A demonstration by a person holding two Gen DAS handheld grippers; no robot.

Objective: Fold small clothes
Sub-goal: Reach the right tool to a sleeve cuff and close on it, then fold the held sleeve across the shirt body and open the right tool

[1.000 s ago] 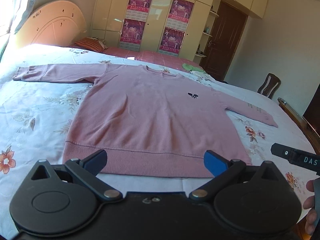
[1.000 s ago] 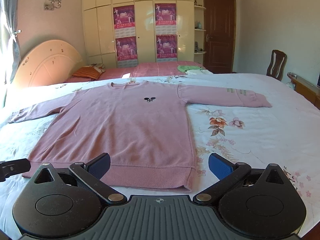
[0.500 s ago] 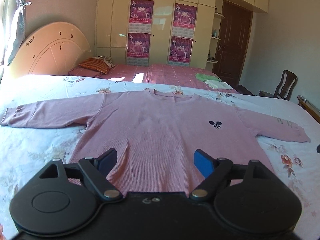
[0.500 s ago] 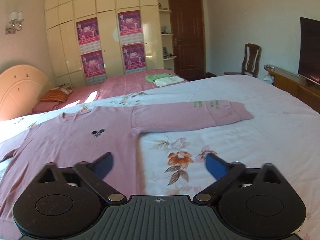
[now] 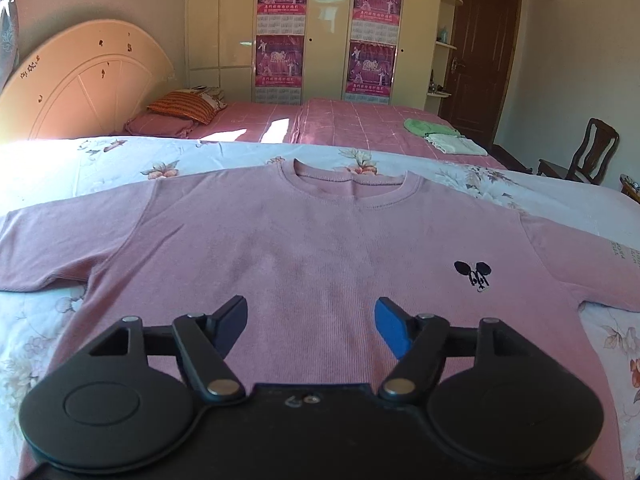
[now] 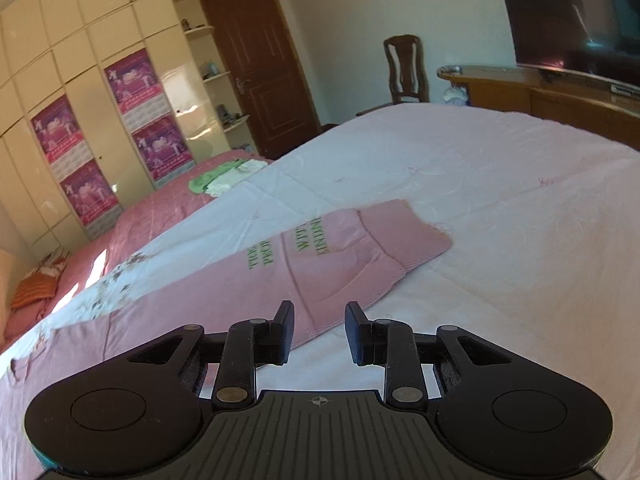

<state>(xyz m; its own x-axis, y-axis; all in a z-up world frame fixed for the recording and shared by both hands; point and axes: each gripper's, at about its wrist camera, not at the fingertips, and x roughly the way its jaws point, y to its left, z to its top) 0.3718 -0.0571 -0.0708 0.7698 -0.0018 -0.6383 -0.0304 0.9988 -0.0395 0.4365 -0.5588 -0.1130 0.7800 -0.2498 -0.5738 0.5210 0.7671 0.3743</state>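
A pink long-sleeved sweater (image 5: 312, 240) lies flat, front up, on a floral bedsheet (image 5: 80, 160), with a small black logo on its chest. My left gripper (image 5: 311, 322) is open and empty above the sweater's body, facing the neckline. In the right wrist view the sweater's right sleeve (image 6: 320, 256), with green lettering, lies stretched out on the sheet. My right gripper (image 6: 319, 332) is partly open and empty, just above the sleeve's near edge close to the cuff.
A second bed with a pink cover (image 5: 340, 120) holds folded green and white cloths (image 5: 436, 132) and an orange pillow (image 5: 186, 106). A wooden chair (image 6: 404, 70), a wooden cabinet (image 6: 540, 88) and a dark screen stand beyond the bed's right side.
My left gripper has moved forward over the sweater's body toward the neckline. My right gripper has swung right to the sleeve's cuff end, and its jaws have narrowed.
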